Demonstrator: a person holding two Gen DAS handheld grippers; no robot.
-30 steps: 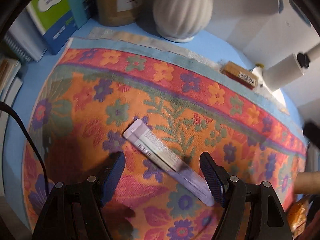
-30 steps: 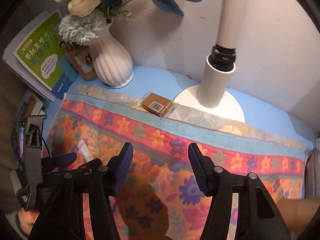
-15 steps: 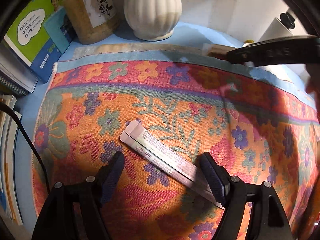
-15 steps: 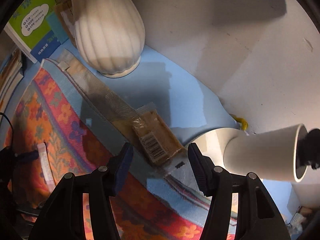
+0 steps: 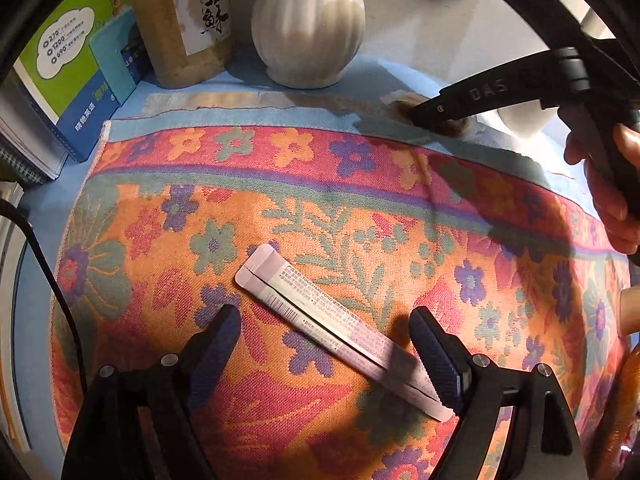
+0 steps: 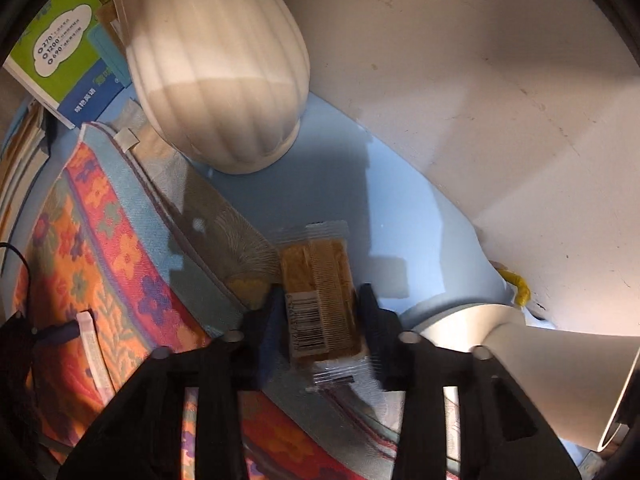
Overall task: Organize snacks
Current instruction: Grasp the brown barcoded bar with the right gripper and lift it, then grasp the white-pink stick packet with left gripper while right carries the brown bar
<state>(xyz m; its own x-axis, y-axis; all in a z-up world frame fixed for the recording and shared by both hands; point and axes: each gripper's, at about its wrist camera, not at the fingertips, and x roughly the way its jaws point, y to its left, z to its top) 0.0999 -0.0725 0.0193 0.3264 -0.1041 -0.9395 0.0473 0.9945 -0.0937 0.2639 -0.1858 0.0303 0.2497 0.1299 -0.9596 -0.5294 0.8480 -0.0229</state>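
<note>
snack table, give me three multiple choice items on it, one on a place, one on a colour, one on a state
1. Where does the long stick packet lie?
A. on the flowered cloth
B. inside the white vase
C. on the books

2. What colour is the vase?
A. black
B. white
C. green

3. What is the right gripper doing?
A. standing wide open over bare cloth
B. shut on the biscuit packet
C. holding the vase

Key: 1 A, the packet lies flat on the cloth between the fingers of the left gripper, whose jaws are opening. 2 B, its ribbed body is white. 3 B, both pads press the packet's sides.
</note>
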